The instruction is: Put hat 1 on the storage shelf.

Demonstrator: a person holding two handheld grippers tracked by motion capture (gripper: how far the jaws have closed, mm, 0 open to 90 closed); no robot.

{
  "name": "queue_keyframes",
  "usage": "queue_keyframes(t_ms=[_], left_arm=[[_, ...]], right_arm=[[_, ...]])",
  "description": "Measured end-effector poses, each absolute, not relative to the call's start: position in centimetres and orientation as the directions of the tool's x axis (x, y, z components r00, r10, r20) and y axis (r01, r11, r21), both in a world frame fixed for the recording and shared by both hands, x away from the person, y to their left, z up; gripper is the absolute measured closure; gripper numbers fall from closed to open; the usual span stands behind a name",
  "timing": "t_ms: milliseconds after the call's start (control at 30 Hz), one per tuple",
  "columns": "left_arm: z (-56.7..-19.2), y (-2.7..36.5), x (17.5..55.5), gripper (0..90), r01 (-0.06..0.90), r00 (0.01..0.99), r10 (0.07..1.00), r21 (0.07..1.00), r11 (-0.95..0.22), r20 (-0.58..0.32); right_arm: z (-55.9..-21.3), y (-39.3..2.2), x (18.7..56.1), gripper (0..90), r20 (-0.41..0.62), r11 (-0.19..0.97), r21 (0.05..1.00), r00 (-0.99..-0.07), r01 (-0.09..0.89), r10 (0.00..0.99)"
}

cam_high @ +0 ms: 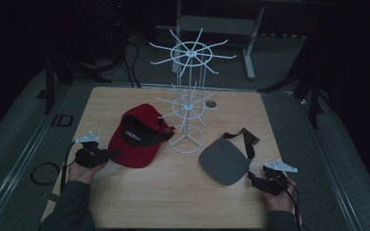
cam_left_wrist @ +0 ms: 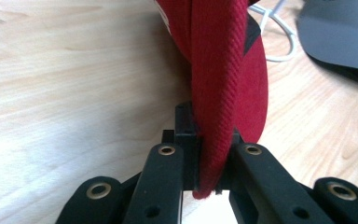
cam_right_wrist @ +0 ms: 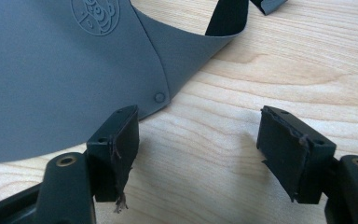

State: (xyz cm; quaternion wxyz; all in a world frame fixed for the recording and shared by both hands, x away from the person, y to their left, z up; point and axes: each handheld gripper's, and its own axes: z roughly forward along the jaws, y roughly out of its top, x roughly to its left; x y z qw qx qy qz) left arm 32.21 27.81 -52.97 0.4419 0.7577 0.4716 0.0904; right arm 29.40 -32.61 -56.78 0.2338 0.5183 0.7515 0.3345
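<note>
- High view: the red cap (cam_high: 136,137) lies on the tabletop (cam_high: 173,192) left of the white wire rack (cam_high: 188,96), its brim edge toward the left gripper (cam_high: 107,155), which makes that edge the handiest place to take hold
- Left gripper view: the jaws are clamped on the cap's brim edge (cam_left_wrist: 212,140), the fabric pinched between the pads; a grip this near the rim should let the rest of the cap hang free, I judge, for hooking on a rack arm
- Right gripper view: the right gripper (cam_right_wrist: 198,154) stands wide with nothing between its jaws, just beside the rim of the grey visor (cam_right_wrist: 51,84), seemingly waiting its turn
- Room for moving: bare tabletop lies in front of both caps, and the visor sits right of the rack base, clear of the cap; the rack's spreading arms could snag the cap on the way up
</note>
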Motion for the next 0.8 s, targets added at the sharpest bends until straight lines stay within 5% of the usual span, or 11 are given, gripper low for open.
queue_keyframes(t_ms=[800], left_arm=[[-50.7,30.2,31.4,85.9,0.575,0.441,0.866,0.815,-0.072,-0.235]], right_arm=[[-56.8,-32.6,29.4,29.5,-0.005,0.239,0.745,-0.353,0.623,0.935]])
